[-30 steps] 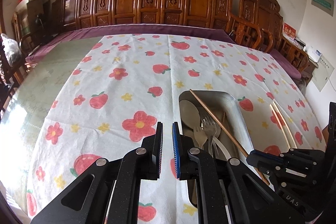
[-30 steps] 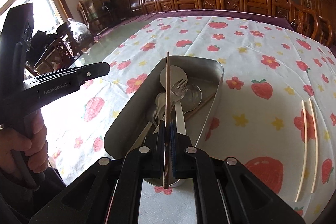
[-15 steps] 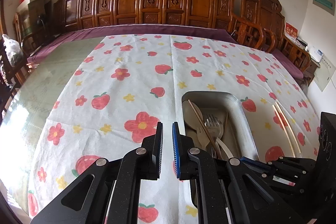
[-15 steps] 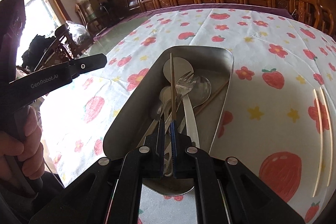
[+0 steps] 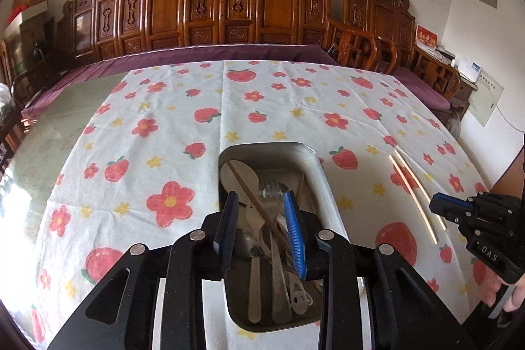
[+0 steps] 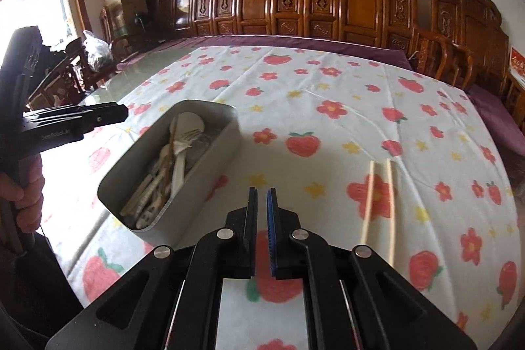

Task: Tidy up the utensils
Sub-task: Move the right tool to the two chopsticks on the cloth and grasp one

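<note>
A metal tray [image 5: 323, 173] [image 6: 215, 150] on the strawberry tablecloth holds several spoons, a fork [image 5: 270, 187] and a brown chopstick [image 5: 254, 202]. My left gripper [image 5: 261, 202] is open just above the tray, its fingers either side of the utensils, holding nothing. My right gripper [image 6: 261, 199] is shut and empty, above the cloth right of the tray; it also shows in the left wrist view [image 5: 441, 205]. Two pale chopsticks [image 6: 379, 195] [image 5: 415, 191] lie side by side on the cloth to the right.
Carved wooden chairs [image 5: 229, 2] line the far side of the table behind a purple cloth edge [image 5: 197, 54]. Bare glass tabletop [image 5: 49, 127] lies left of the tablecloth. The person's hand [image 6: 19, 192] holds the left gripper's handle.
My right gripper let go of the brown chopstick into the tray and moved right toward the pale chopsticks. My left gripper opened and moved over the tray.
</note>
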The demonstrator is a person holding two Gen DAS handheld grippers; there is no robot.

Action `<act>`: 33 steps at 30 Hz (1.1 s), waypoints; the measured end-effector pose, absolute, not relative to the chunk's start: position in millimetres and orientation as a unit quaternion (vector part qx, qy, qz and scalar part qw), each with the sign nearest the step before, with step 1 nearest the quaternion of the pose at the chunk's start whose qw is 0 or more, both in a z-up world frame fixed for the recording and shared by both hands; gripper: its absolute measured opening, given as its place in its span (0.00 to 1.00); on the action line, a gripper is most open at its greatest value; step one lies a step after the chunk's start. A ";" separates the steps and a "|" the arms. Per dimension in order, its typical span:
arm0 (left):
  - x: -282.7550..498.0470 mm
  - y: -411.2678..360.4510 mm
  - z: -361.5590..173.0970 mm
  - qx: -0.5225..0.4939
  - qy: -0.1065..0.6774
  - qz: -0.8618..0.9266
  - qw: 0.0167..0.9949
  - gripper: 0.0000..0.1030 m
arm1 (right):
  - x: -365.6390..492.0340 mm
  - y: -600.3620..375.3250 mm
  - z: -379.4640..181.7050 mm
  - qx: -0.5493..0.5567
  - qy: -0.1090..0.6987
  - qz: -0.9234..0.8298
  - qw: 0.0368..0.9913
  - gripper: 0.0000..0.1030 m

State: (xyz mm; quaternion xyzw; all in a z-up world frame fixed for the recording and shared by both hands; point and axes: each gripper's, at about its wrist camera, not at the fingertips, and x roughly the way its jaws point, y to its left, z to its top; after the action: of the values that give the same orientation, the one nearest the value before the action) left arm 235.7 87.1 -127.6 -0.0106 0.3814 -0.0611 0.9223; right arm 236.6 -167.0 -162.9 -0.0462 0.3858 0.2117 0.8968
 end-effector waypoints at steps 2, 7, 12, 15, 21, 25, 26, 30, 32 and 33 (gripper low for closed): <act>234.0 78.0 -128.3 -0.005 0.381 -0.070 0.922 0.32 | 236.7 -187.5 -168.2 -0.049 0.392 0.192 0.898 0.08; 232.4 63.6 -125.9 -0.005 0.378 -0.088 0.921 0.32 | 234.9 -229.7 -182.1 -0.048 0.409 0.149 0.899 0.13; 232.1 50.8 -130.4 -0.001 0.383 -0.096 0.919 0.34 | 237.1 -249.6 -198.5 -0.049 0.421 0.129 0.897 0.21; 230.3 40.1 -135.0 0.006 0.386 -0.100 0.917 0.43 | 240.9 -254.8 -211.6 -0.035 0.427 0.125 0.895 0.21; 225.8 17.8 -145.7 0.023 0.394 -0.115 0.912 0.44 | 247.4 -260.2 -230.2 -0.009 0.444 0.119 0.888 0.21; 222.3 4.5 -148.5 0.036 0.392 -0.122 0.911 0.44 | 250.2 -260.2 -234.5 -0.015 0.446 0.111 0.888 0.21; 220.9 1.6 -148.9 0.038 0.391 -0.123 0.912 0.45 | 251.4 -260.7 -236.3 -0.017 0.450 0.107 0.887 0.21; 216.9 -6.8 -151.6 0.041 0.393 -0.124 0.910 0.45 | 253.5 -260.7 -244.3 -0.034 0.465 0.094 0.880 0.21; 212.6 -11.0 -150.9 0.044 0.394 -0.129 0.909 0.45 | 251.4 -261.1 -244.8 -0.041 0.466 0.093 0.879 0.19; 209.9 -13.4 -149.8 0.047 0.391 -0.129 0.910 0.45 | 249.1 -262.5 -244.5 -0.041 0.468 0.093 0.878 0.13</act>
State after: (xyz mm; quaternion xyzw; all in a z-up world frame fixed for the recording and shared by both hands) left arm 209.9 -13.4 -149.8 0.0474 0.3914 -0.1290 0.9099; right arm 249.1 -262.5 -244.5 -0.0413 0.4675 0.0931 0.8781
